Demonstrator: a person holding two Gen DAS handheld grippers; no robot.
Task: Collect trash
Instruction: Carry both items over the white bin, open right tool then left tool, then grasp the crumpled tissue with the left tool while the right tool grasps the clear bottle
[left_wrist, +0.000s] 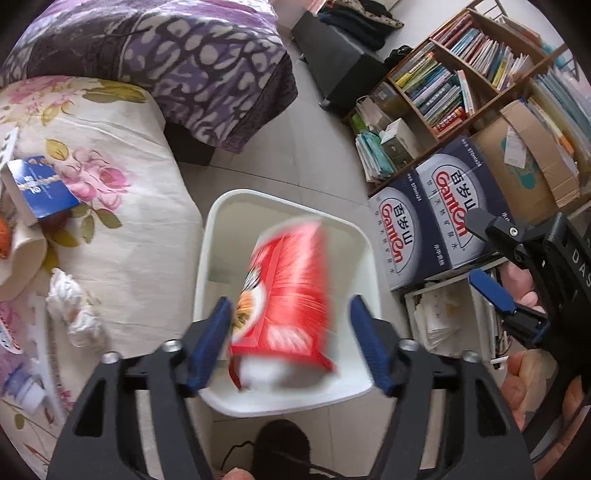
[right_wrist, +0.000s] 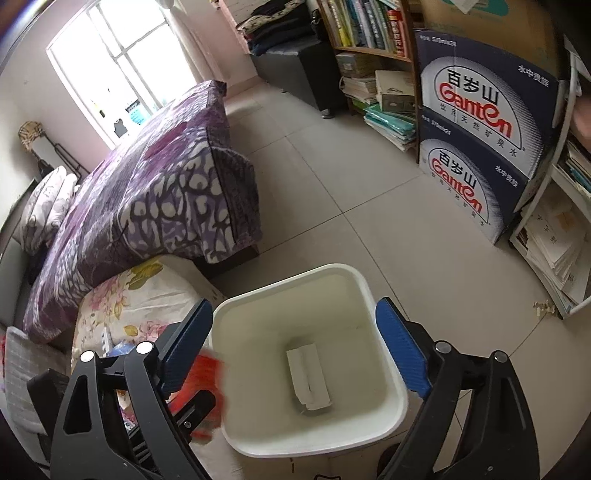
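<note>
Left wrist view: the left gripper (left_wrist: 290, 343) stands with its blue pads spread, and the red snack box (left_wrist: 284, 295) sits blurred between them, apparently touching neither pad, so by my read it is dropping free. Its long axis runs from six o'clock up toward twelve, straight into the white bin (left_wrist: 364, 243) that opens just beyond the fingertips. At three o'clock the right gripper (left_wrist: 480, 254) shows, jaws parted, nothing in them. Crumpled white tissue (left_wrist: 72, 306) lies at nine o'clock on the floral cloth (left_wrist: 140, 229), a blue booklet (left_wrist: 44, 188) near ten; the left hand looks nearer to both.

Right wrist view: the right gripper (right_wrist: 295, 347) is wide open and empty, pointing down over the bin (right_wrist: 384, 295). A white carton (right_wrist: 308, 376) lies on the bin floor, long axis six to twelve. The red box (right_wrist: 210, 373) blurs at eight o'clock, at the bin's left rim.
</note>
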